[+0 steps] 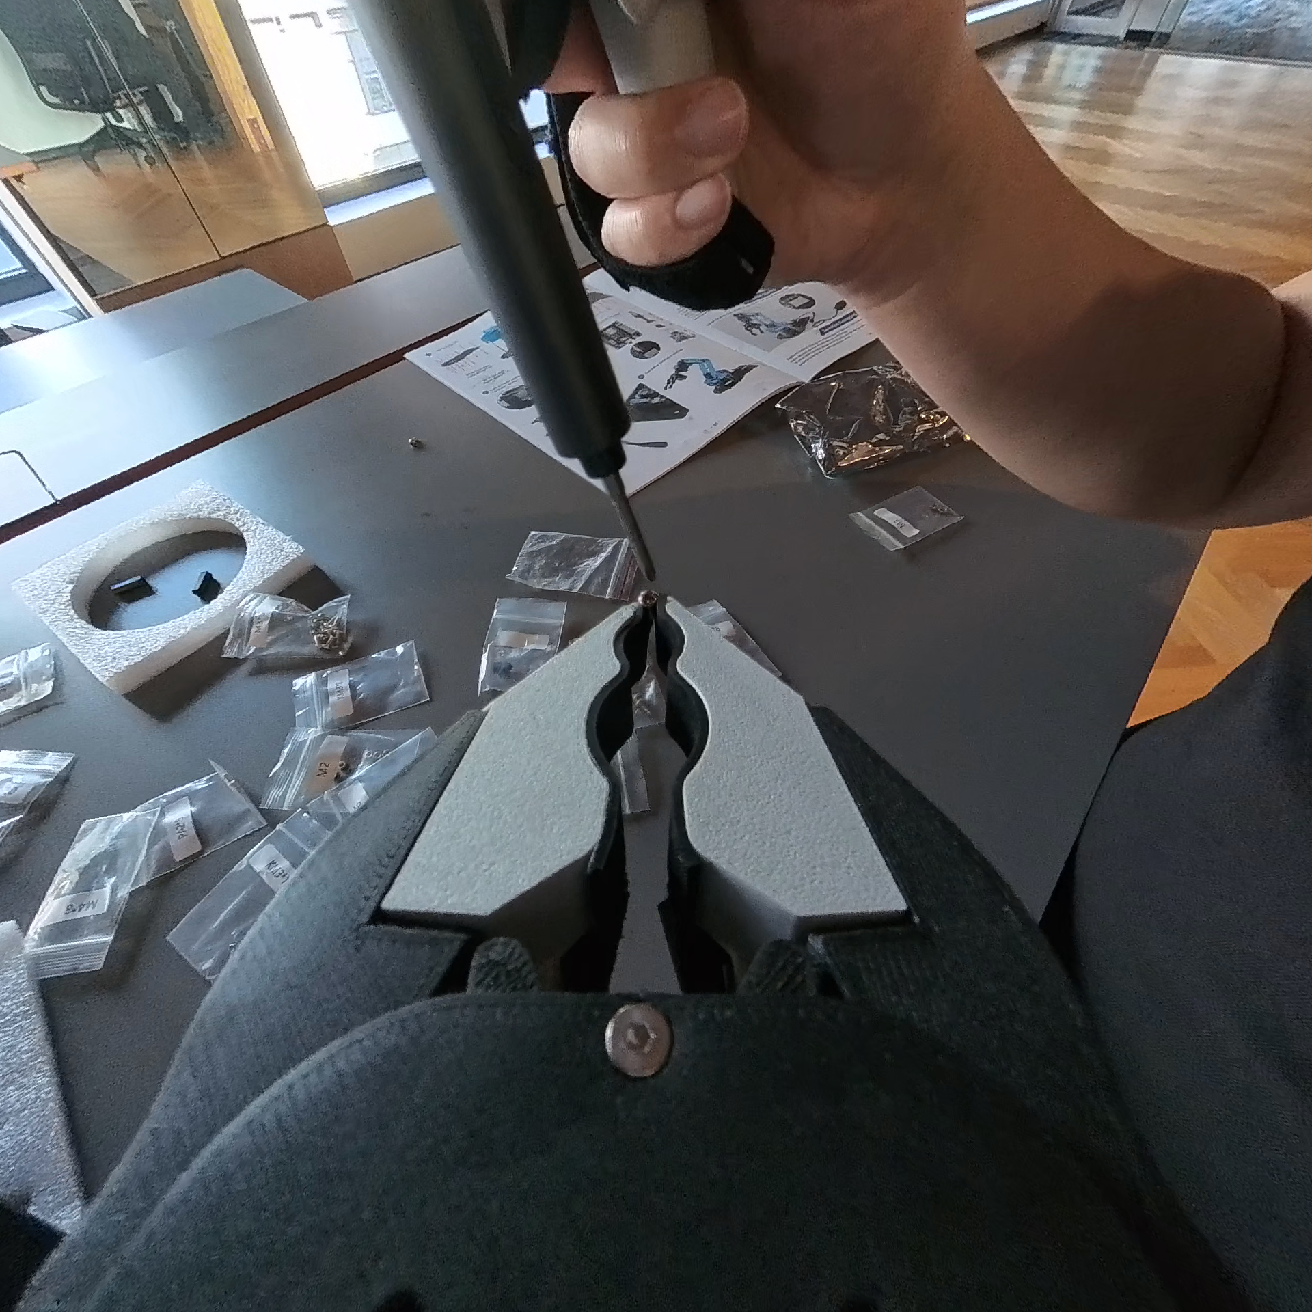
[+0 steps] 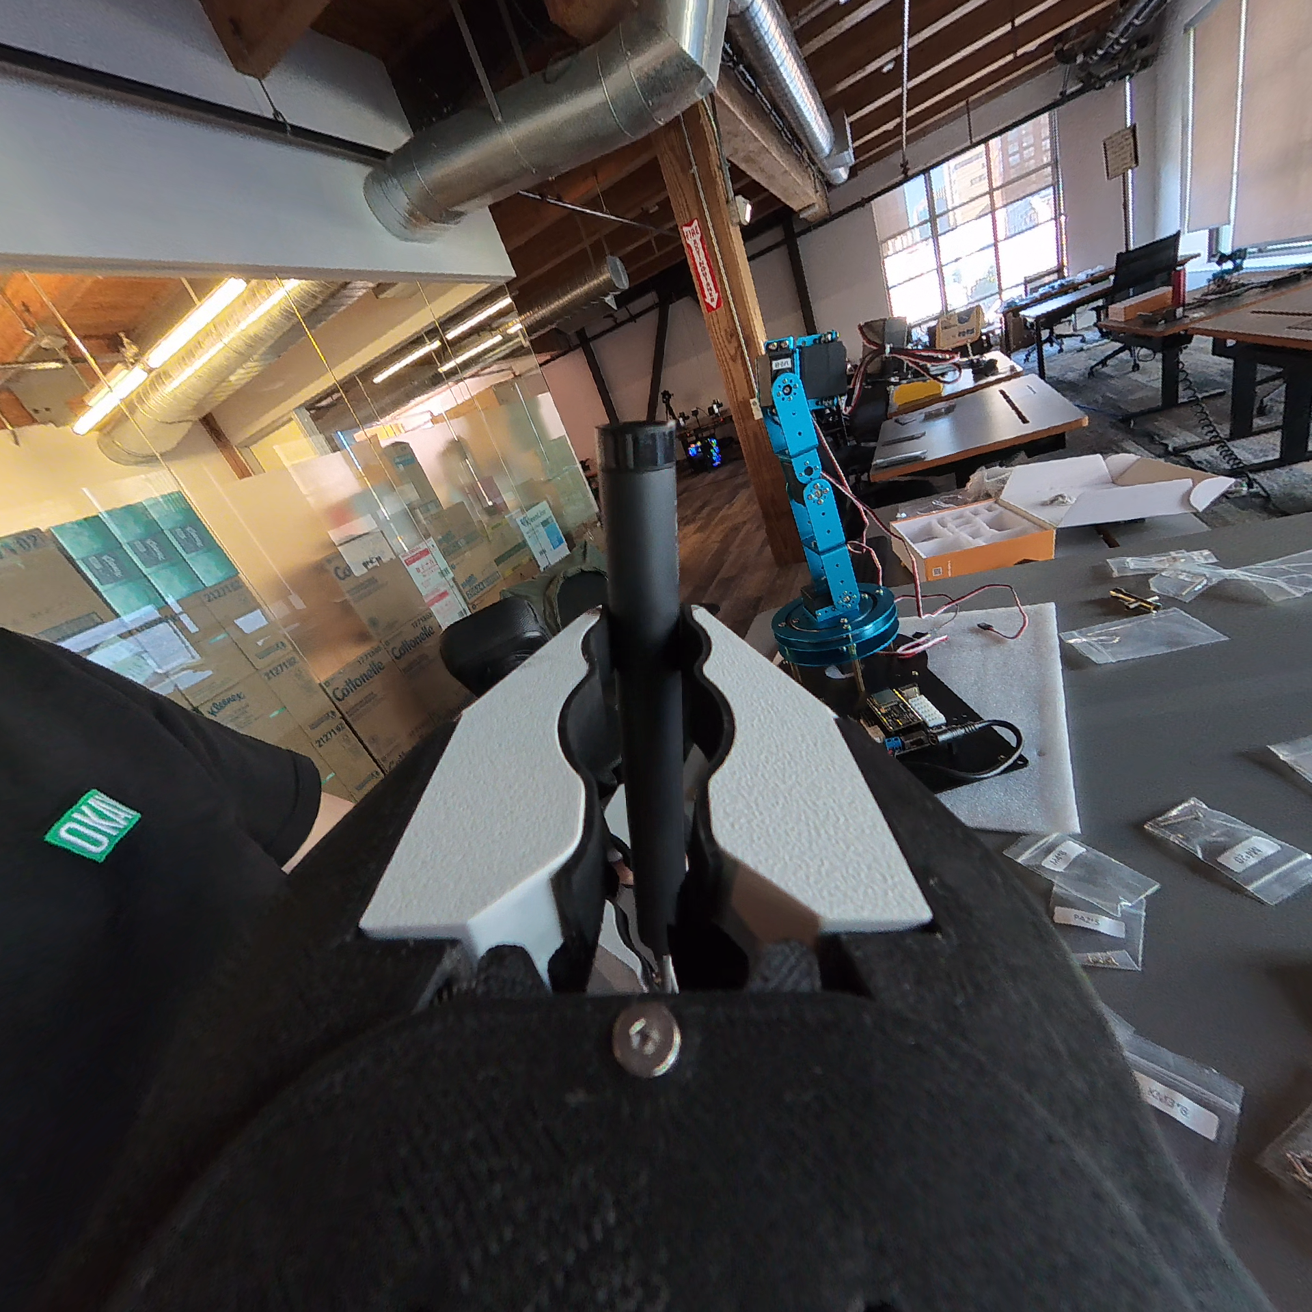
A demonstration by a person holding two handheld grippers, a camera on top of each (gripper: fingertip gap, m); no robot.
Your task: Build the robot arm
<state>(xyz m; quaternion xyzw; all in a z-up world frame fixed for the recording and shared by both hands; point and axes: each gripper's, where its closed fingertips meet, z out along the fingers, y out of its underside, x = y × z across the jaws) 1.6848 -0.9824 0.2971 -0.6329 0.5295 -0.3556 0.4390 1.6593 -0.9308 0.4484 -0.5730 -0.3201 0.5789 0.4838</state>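
From the left wrist view we start at the far left of the grey table, where a white foam block with a round cut-out lies, and nearer to us a scatter of small clear bags spreads across the left half. In the middle, our left gripper has its jaws drawn almost fully together, and a small screw sits pinched at the very tips, head up and shank hidden between them. Directly above and just beyond it, the thin bit of a dark screwdriver points down at the screw head, close but with a sliver of gap showing; the tool's long axis slopes from upper left down to the screw. To the right, a hand grips the handle of the other gripper, and farther off an open booklet and a crumpled foil bag lie on the table. In the right wrist view, our right gripper is closed around the screwdriver's barrel, which runs lengthwise between the jaws, its butt end beyond the tips and its bit end back toward the camera. Right of it, a blue robot arm stands on a foam sheet, well apart.
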